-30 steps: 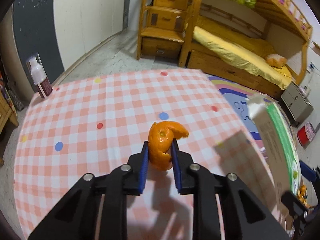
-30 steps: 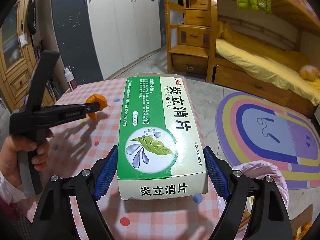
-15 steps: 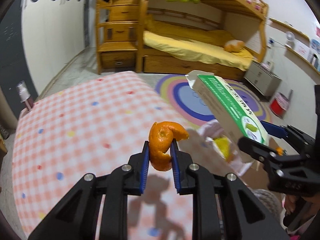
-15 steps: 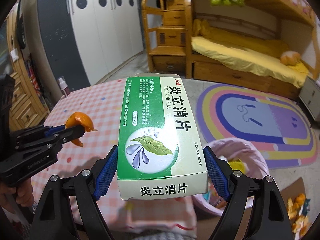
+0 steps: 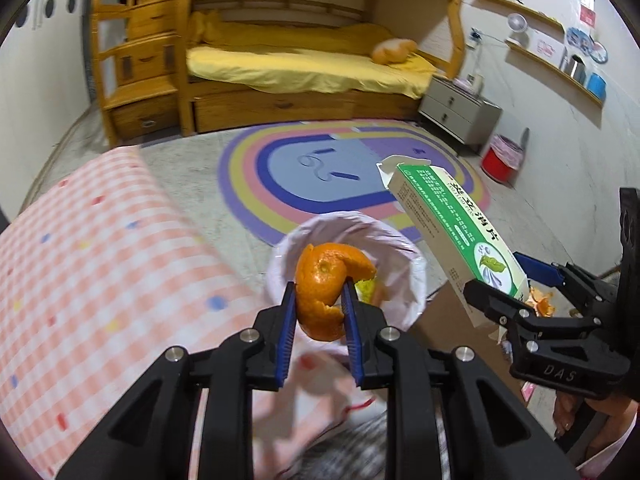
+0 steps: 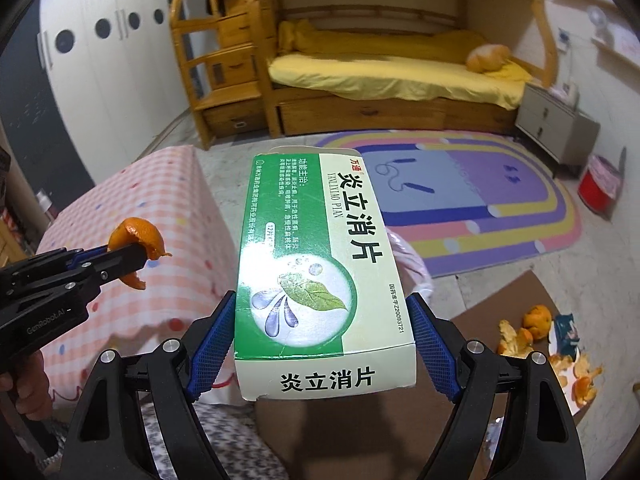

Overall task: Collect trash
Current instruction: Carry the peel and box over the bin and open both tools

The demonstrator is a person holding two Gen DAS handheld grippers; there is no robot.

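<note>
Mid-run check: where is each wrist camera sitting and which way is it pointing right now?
Left wrist: on the left gripper, looking down along its fingers at the curled orange peel it pinches, over the white-lined trash bin; the right gripper shows at right.
Right wrist: on the right gripper, facing the wooden bunk bed, its fingers clamping the green-and-white medicine box; the left gripper and a hand show at left.
Shared: peel, box, bed, rainbow rug, pink checked tablecloth.
</note>
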